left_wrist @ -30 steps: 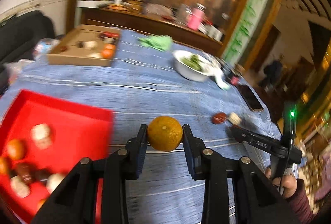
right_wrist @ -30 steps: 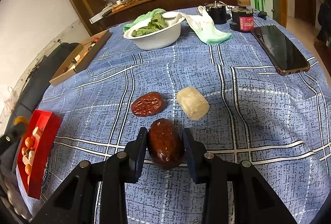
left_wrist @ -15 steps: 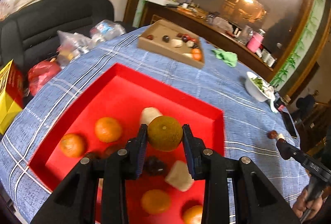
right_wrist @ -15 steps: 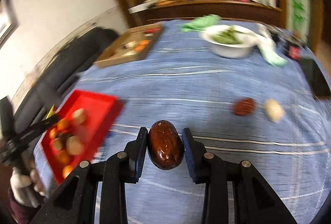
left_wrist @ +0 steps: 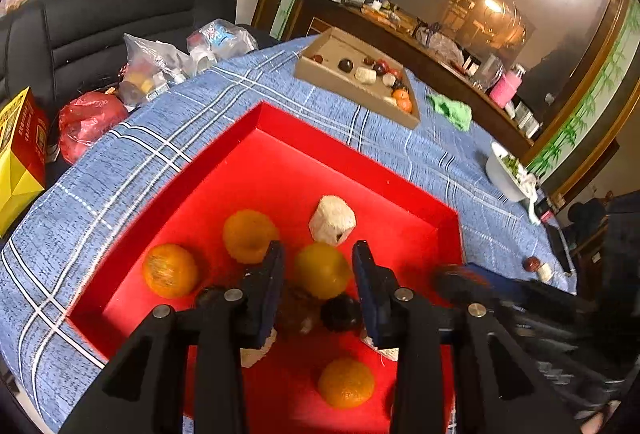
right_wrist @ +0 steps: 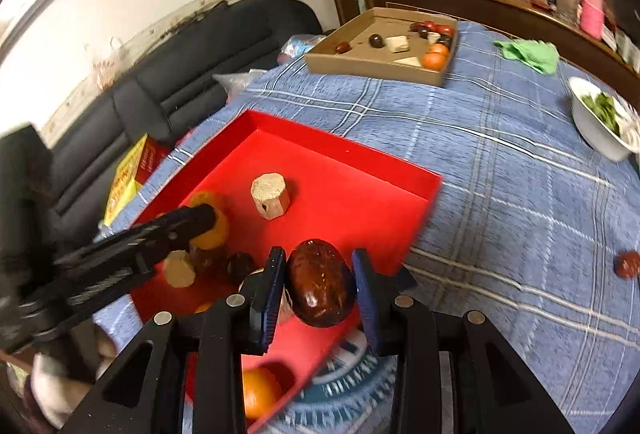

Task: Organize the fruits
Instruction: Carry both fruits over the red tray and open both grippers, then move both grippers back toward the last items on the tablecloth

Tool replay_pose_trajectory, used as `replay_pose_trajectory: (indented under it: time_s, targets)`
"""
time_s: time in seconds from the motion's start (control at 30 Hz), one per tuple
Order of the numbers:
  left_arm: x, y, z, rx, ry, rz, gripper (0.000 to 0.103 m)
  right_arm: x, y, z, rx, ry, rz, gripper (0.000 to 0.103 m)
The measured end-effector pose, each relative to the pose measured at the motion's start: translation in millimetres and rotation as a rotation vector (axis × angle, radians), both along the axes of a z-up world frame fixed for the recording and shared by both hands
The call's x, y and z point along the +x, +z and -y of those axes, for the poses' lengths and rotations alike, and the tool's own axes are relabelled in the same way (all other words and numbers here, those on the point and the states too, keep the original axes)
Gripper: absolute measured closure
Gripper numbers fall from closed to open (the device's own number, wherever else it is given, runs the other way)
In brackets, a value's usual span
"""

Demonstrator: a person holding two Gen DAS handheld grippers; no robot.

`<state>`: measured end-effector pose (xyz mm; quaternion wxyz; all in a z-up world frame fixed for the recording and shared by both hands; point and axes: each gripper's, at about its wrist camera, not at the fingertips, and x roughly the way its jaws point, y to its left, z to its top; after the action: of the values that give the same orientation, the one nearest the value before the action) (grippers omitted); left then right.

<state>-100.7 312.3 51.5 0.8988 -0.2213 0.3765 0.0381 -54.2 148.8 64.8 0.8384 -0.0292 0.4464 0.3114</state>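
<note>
A red tray (left_wrist: 280, 153) on the blue checked cloth holds several oranges, pale chunks and dark fruits. My left gripper (left_wrist: 318, 270) hangs over the tray with its jaws spread, and a yellowish orange (left_wrist: 322, 268) sits between them with gaps on both sides. My right gripper (right_wrist: 318, 284) is over the tray's near right edge (right_wrist: 416, 234), and a glossy brown date (right_wrist: 320, 284) lies between its widened jaws. The left gripper also shows in the right wrist view (right_wrist: 200, 222).
A cardboard box (right_wrist: 380, 61) with fruits stands at the far side. A white bowl of greens (right_wrist: 600, 121), a green cloth (right_wrist: 528, 53), and a loose red date (right_wrist: 628, 264) lie to the right. A black sofa with bags (left_wrist: 92, 113) is beyond the table's left edge.
Both grippers came over the red tray and lowered. Both pairs of jaws have widened: the orange and the brown date are no longer pinched.
</note>
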Motion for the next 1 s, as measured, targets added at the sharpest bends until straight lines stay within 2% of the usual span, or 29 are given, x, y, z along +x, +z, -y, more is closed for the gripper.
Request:
replay_pose_trajectory:
  time_s: [0.07,0.17,0.3,0.47,0.57,0.63,0.7,0.8,0.83,1.0]
  targets:
    - [-3,3,-3,-0.012,0.003,0.009,0.055,2,-4,-6,-0.02,-0.007,0.006,0.064]
    - [-8,9,-7,-0.038,-0.002,0.034,0.051,4,-6,-4,0.003,-0.012,-0.014,0.061]
    - [-11,18,-2,-0.062,-0.012,0.068,0.044,-1,7,16,0.037,-0.059,0.008,0.051]
    - [-10,33,23,-0.055,-0.062,0.111,0.017,-15,21,64,0.052,-0.159,0.042,0.035]
    - [-3,38,50,-0.06,-0.142,0.132,0.017,-29,27,101,0.056,-0.251,0.07,0.029]
    - [7,40,68,-0.069,-0.181,0.106,0.017,-36,31,128,0.091,-0.316,0.069,0.028]
    - [15,46,92,-0.094,-0.238,0.1,0.017,-43,32,167,0.195,-0.385,0.01,0.028]
    - [15,60,128,-0.058,-0.294,0.126,0.017,-49,32,216,0.356,-0.442,-0.084,0.029]
    - [15,65,137,-0.05,-0.312,0.131,0.017,-52,34,231,0.377,-0.464,-0.089,0.029]
    - [13,81,175,-0.017,-0.379,0.133,0.017,-64,52,292,0.384,-0.559,-0.046,0.029]
